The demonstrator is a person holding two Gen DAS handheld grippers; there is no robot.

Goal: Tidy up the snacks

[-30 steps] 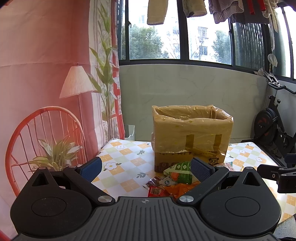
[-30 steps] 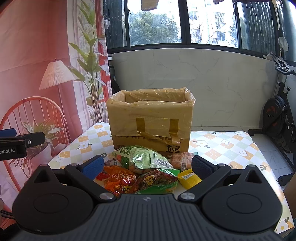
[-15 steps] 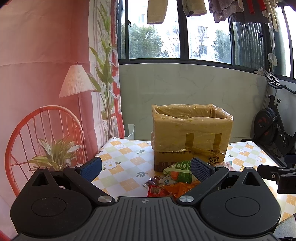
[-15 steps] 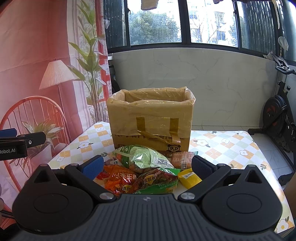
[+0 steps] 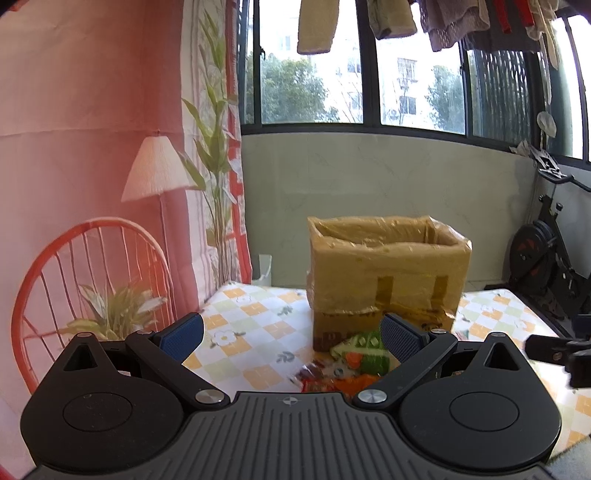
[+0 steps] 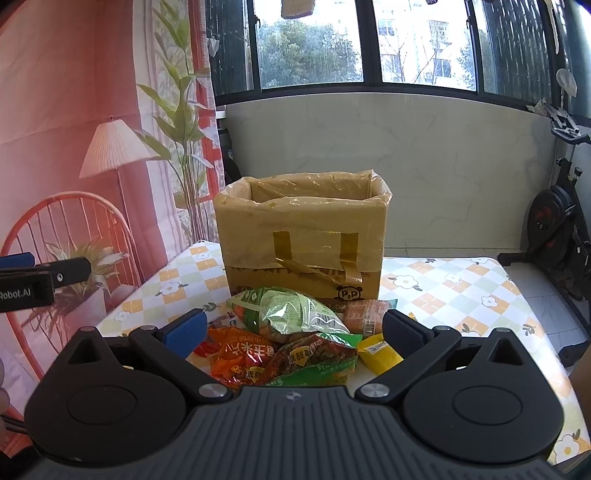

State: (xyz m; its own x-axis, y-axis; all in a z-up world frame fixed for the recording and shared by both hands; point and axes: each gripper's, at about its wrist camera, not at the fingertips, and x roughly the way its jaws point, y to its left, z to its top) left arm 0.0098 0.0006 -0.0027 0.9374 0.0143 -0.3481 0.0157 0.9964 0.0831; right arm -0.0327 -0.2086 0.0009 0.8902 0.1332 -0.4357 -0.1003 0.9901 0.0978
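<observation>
We hold both the left gripper (image 5: 291, 334) and right gripper (image 6: 293, 330) spread wide, gripping nothing. The snack packets (image 6: 291, 343) lie heaped just beyond our right fingers, before the cardboard box (image 6: 303, 236).

A checkered table (image 6: 461, 291) bears a cardboard box (image 6: 303, 240) and snack packets (image 6: 288, 339).

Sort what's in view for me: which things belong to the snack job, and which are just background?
Job: box, green bag, orange bag, yellow packet, both open grippers: left, right.
Background: exercise bike, lamp, hanging laundry.
</observation>
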